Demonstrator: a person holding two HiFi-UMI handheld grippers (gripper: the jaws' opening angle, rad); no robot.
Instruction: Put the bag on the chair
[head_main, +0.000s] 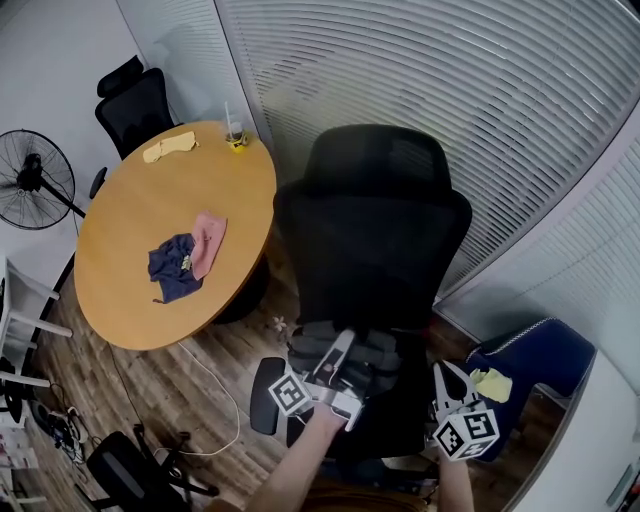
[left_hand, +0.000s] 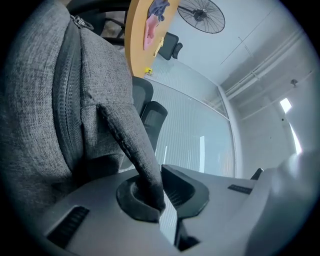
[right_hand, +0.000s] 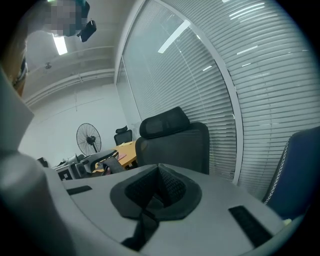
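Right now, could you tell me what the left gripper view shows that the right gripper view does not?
Only the left gripper view: the grey bag, its strap pinched in the jaws of the left gripper. Only the right gripper view: the right gripper, jaws closed on nothing, and a blue chair. Both: the fan and the round wooden table.

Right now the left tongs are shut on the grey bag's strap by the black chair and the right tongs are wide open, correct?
Not quite. The right tongs are shut with nothing between them, as the right gripper view shows. The rest holds: the left tongs are shut on the grey bag's strap by the black chair.
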